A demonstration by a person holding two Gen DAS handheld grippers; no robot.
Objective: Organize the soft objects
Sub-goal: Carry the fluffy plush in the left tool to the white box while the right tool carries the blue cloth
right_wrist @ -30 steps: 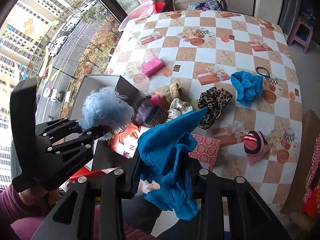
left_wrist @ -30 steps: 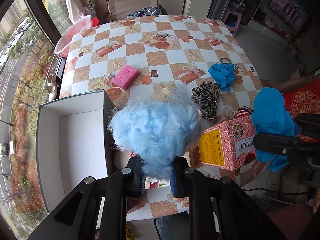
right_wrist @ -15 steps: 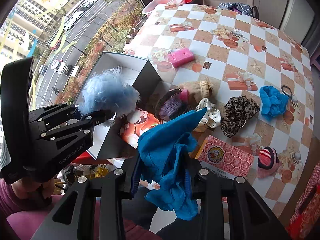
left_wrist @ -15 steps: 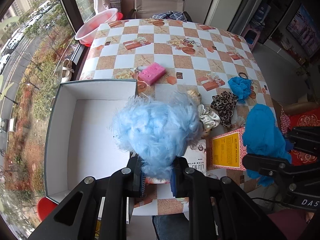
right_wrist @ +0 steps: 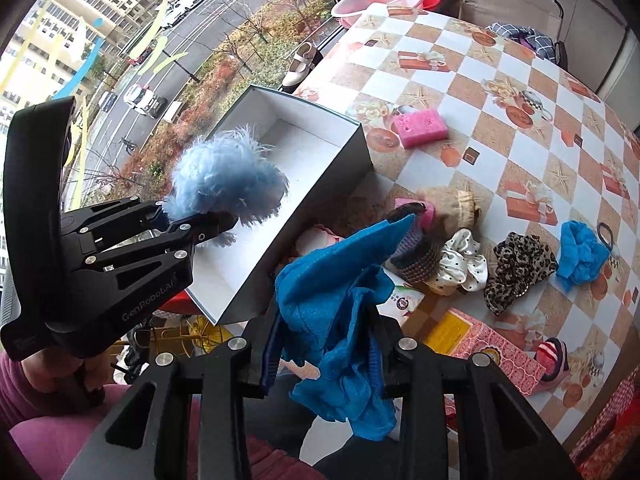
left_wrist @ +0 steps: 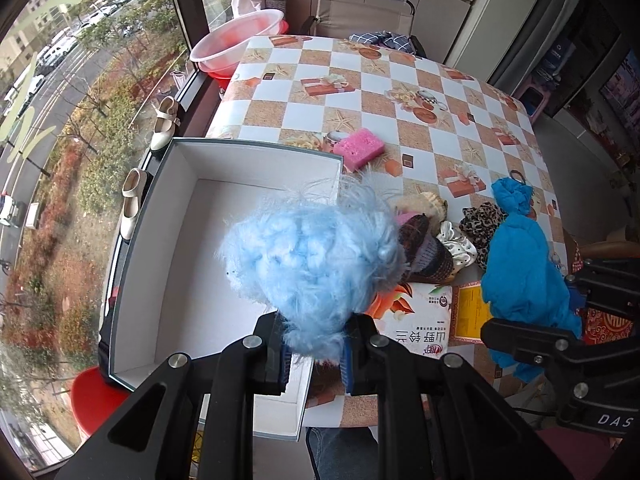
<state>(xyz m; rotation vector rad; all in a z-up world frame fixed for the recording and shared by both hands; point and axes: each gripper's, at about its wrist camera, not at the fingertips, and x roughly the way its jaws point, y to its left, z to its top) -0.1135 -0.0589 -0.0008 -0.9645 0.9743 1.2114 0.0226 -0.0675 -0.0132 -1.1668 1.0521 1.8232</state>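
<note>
Both grippers hold soft things above the box and table.

Left wrist view: the left gripper (left_wrist: 315, 354) pinches a fluffy pale-blue pompom (left_wrist: 312, 260) over the right edge of the open white box (left_wrist: 168, 240); right of it, the right gripper (left_wrist: 560, 320) clamps a blue cloth (left_wrist: 520, 264). A pink sponge (left_wrist: 359, 148) lies beyond the box.
Right wrist view: the right gripper (right_wrist: 324, 360) is closed on the blue cloth (right_wrist: 336, 304); the left gripper (right_wrist: 192, 220) keeps the pompom (right_wrist: 226, 178) above the box (right_wrist: 320, 184). Scrunchies (right_wrist: 516, 264) lie on the table (right_wrist: 500, 64).
</note>
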